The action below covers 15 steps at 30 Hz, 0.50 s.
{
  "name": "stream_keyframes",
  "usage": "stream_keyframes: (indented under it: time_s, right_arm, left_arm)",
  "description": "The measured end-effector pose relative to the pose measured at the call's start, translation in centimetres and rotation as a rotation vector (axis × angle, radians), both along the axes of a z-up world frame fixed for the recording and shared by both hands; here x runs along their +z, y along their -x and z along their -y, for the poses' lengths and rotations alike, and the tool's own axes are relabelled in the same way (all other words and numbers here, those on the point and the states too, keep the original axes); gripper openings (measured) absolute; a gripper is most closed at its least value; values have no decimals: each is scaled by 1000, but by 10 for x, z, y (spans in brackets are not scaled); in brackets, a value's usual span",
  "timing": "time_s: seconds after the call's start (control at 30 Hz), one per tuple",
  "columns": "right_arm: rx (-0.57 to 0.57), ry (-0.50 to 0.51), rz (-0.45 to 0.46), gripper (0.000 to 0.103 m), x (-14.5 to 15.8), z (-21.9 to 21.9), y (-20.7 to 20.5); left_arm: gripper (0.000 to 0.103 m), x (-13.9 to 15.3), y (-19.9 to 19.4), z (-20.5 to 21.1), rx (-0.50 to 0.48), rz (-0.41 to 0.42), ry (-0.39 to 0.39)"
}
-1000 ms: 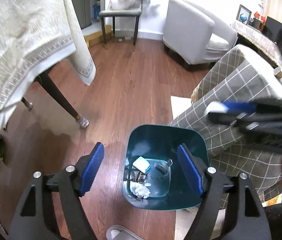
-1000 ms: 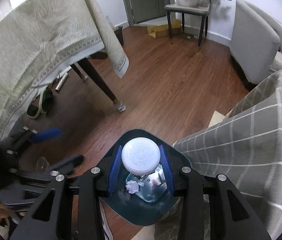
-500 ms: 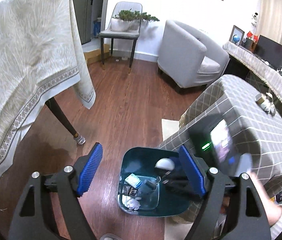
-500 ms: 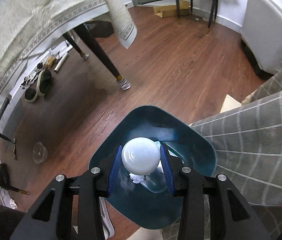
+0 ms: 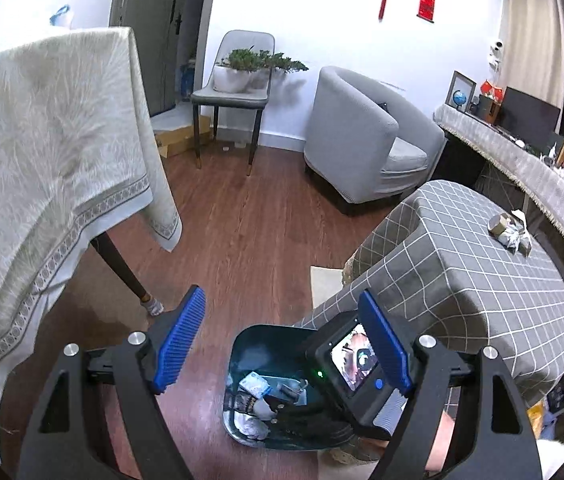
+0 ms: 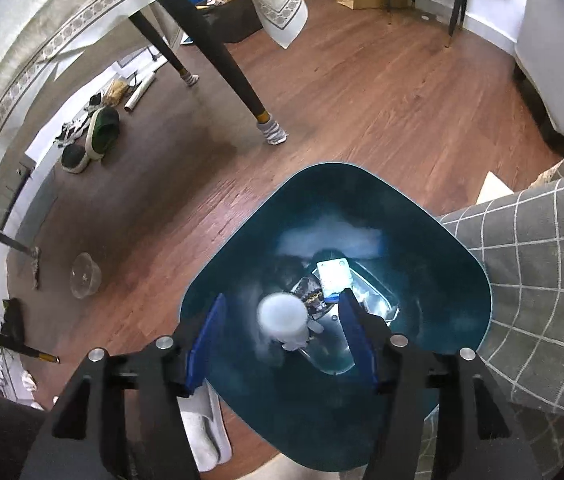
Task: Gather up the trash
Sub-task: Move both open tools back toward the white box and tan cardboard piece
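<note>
Teal bin [image 6: 434,248] on the wood floor, with a white cup dropping between spread blue pads.

Blue-padded fingers of the right gripper [image 6: 280,340] point steeply down into the bin's mouth; its jaws have just been opening, and the blurred white plastic cup [image 6: 284,318] sits in the gap between them, touching neither pad. Under it, at the bin's bottom, lie a pale blue packet [image 6: 334,276], a dark wrapper and crumpled white paper. The left gripper [image 5: 282,344] hangs above the bin [image 5: 250,348], its jaws spread wide with nothing between them. Past its right finger shows the lit screen of the other gripper's camera [image 5: 354,360]. Just beside the bin stands a table under a grey checked cloth [image 5: 482,264], with small silvery scraps [image 5: 510,234] on top.
</note>
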State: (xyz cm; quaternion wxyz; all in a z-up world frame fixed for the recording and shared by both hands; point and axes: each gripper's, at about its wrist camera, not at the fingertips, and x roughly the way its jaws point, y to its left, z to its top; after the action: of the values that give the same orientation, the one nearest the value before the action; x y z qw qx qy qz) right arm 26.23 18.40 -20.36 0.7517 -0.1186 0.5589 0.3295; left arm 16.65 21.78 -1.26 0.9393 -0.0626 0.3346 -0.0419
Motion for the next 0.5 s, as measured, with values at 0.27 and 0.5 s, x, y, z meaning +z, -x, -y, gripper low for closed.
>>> stream_keyframes:
  time_s: [0.27, 0.5]
  right_arm:
    - [-21, -50, 81, 60, 41, 19, 0]
    - [-37, -124, 160, 60, 91, 41, 2]
  left_arm:
    - [81, 21, 1, 14, -23, 49, 14]
    - [81, 45, 3, 21, -20, 104, 38]
